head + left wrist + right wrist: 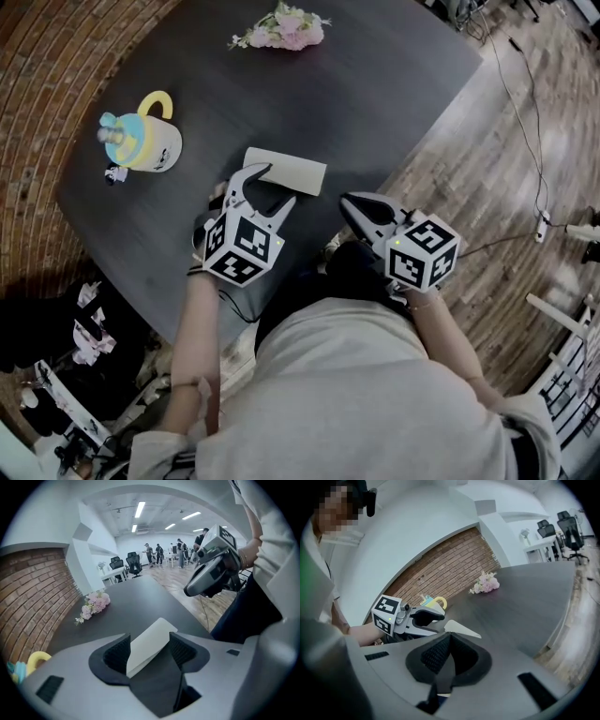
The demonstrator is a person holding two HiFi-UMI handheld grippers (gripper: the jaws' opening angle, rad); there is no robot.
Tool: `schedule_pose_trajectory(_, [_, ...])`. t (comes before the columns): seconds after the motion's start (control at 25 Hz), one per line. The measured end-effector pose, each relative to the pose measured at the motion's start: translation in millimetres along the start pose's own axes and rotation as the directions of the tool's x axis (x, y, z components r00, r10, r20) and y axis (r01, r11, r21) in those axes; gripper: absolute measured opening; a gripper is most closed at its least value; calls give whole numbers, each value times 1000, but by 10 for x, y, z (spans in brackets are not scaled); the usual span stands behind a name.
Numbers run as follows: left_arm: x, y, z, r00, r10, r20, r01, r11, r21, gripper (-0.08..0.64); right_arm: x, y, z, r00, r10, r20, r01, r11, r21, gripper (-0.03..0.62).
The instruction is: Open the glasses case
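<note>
Dark table (375,94) with a brick wall along its far side is your surface, and the mug (150,142) with the yellow handle is your marker. Your left forearm reaches up from your body and holds the left gripper (277,184) just right of the mug and a little nearer you, angled away from you over the tabletop. Its jaws are spread wide. The pale glasses case (291,171) lies flat and closed to the right of the mug, and in the left gripper view its near end sits in the gap between the two ribbed pads (117,654); you are not clamped on it. Your right gripper (349,202) hovers farther right of the mug, past the case and at the table's near edge, jaws pressed together on nothing. Flowers (281,28) lie beyond the mug, towards the far edge
</note>
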State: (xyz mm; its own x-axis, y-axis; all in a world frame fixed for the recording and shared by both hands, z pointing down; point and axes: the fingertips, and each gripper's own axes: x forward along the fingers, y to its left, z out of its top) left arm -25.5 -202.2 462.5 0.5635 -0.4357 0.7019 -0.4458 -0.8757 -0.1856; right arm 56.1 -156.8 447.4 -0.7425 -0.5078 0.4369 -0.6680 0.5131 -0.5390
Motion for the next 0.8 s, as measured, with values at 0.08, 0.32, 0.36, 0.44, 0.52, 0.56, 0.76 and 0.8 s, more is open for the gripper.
schedule_pose_trajectory(0.08, [95, 16, -78, 999, -4, -52, 7, 999, 52, 262, 29, -42, -16, 1000, 16, -12, -16, 1000, 6, 6])
schedule_pose_trajectory(0.32, [278, 37, -296, 983, 17, -185, 26, 974, 225, 297, 68, -192, -43, 999, 32, -31, -31, 999, 30, 6])
schedule_pose_trajectory(0.36, [299, 27, -321, 980, 13, -201, 38, 967, 250, 301, 72, -218, -45, 999, 31, -33, -30, 999, 34, 6])
schedule_pose_trajectory(0.44, [341, 3, -347, 976, 5, -219, 61, 955, 291, 307, 79, -266, -38, 999, 29, -34, -27, 999, 38, 6])
schedule_pose_trajectory(0.52, [380, -14, -372, 972, 3, -235, 78, 939, 334, 308, 88, -296, -25, 999, 27, -32, -26, 999, 39, 6])
schedule_pose_trajectory(0.56, [401, -23, -389, 970, 0, -244, 88, 932, 351, 308, 92, -306, -19, 999, 26, -32, -25, 999, 41, 6])
schedule_pose_trajectory(0.76, [503, -53, -407, 967, -28, -253, 132, 906, 402, 307, 92, -380, -12, 999, 16, -34, -14, 999, 48, 6])
schedule_pose_trajectory(0.8, [513, -46, -400, 967, -29, -252, 133, 904, 407, 306, 89, -395, -10, 999, 14, -33, -12, 999, 51, 6])
